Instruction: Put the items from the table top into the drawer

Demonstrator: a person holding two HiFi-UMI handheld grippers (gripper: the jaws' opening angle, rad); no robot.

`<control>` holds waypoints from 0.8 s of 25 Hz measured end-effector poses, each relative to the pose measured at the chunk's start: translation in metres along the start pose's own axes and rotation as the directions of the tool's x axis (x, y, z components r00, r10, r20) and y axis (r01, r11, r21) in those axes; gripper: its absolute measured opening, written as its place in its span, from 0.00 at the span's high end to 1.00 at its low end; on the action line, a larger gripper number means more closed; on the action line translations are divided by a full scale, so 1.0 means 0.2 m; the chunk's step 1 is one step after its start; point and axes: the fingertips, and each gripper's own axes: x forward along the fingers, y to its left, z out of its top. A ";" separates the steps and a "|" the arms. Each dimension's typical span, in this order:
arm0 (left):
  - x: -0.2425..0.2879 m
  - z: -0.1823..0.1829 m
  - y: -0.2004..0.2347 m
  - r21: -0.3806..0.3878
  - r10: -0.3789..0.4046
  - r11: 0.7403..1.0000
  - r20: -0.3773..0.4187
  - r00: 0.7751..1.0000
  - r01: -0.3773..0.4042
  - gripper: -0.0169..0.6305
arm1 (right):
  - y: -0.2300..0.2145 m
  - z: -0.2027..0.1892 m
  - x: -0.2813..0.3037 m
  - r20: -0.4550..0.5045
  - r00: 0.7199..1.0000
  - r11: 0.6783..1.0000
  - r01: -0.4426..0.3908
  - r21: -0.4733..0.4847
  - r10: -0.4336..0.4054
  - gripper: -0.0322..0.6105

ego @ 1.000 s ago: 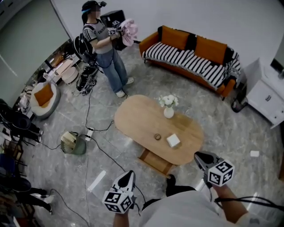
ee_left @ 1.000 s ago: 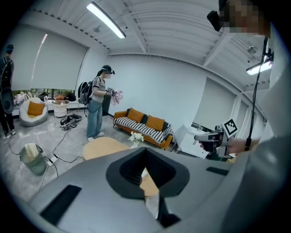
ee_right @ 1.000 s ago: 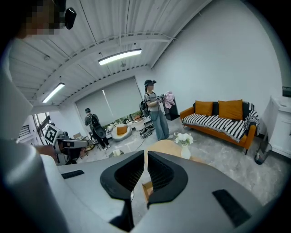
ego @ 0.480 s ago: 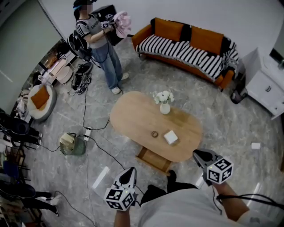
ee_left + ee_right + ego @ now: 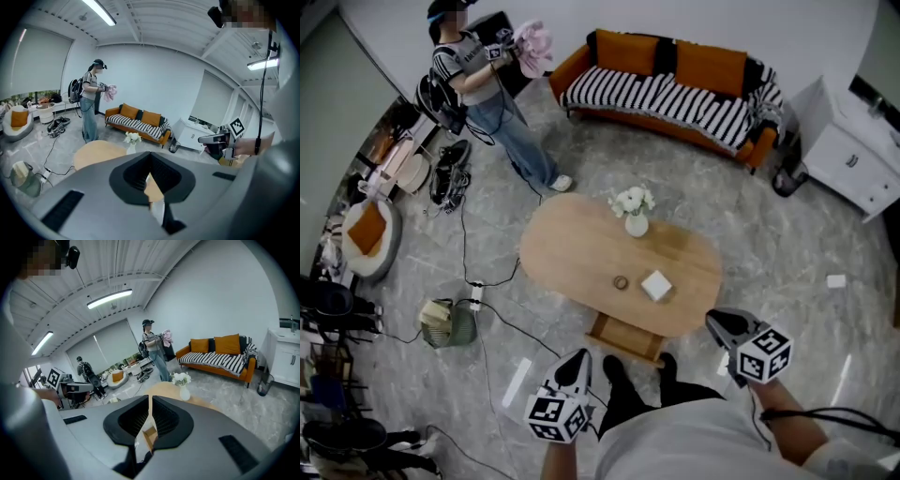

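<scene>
Left tongs point(image 5: 574, 360), right tongs point(image 5: 715, 323) were closed, empty; white box point(image 5: 656, 285) on worktop point(image 5: 572, 253) ahead. Right tongs needed opening before reaching.

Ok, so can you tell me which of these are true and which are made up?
1. A vase of white flowers stands on the wooden table. True.
2. The white box is already in the drawer. False: it lies on the table top, next to the small ring.
3. The right gripper is holding the ring. False: its fingers are shut with nothing between them, and the ring lies on the table.
4. The drawer sticks out from under the near side of the table. True.
5. The sofa is green. False: it is orange, with a striped blanket on it.
</scene>
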 end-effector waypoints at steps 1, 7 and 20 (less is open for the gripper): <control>0.02 0.01 0.01 0.012 -0.013 1.000 -0.005 1.000 0.013 0.97 | 0.00 0.00 0.00 0.005 1.000 1.000 0.014 0.008 -0.014 0.88; 0.12 0.02 0.11 0.065 -0.073 0.995 -0.042 0.996 0.076 0.97 | 0.03 -0.06 0.09 -0.010 0.998 0.997 0.065 0.037 -0.065 0.88; 0.50 -0.17 0.29 0.066 -0.125 0.989 -0.143 0.982 0.136 0.97 | 0.01 -0.25 0.32 -0.068 0.992 0.991 0.109 0.080 -0.104 0.88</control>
